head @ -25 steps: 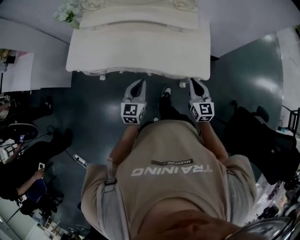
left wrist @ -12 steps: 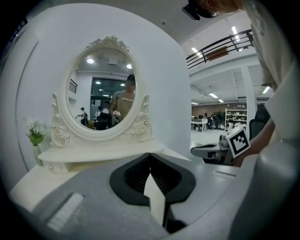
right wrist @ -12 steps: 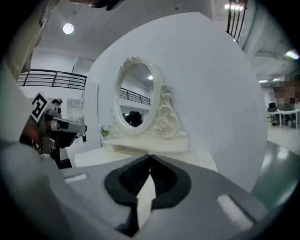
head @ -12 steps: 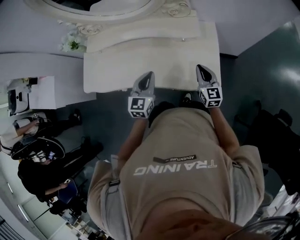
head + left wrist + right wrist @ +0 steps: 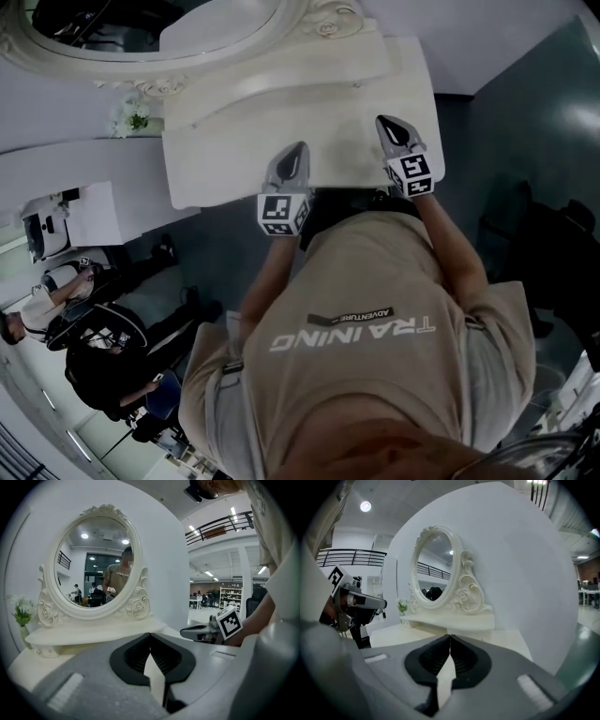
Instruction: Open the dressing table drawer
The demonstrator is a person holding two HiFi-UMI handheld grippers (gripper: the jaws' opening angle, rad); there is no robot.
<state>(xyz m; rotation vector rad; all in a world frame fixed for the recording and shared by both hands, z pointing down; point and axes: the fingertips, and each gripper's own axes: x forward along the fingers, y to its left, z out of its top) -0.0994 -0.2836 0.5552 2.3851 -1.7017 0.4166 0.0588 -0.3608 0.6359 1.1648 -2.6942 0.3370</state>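
left tool (image 5: 296, 150): jaws together, empty | right tool (image 5: 385, 125): same | both above dressing table (image 5: 225, 155) front edge

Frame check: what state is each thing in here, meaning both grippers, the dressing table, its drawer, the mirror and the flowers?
left gripper: jaws together, nothing between them.
right gripper: jaws together, empty.
dressing table: upright, nothing juts past its front edge.
drawer: front not in view, so cannot confirm it is closed.
mirror: upright.
flowers: upright, left of the mirror.
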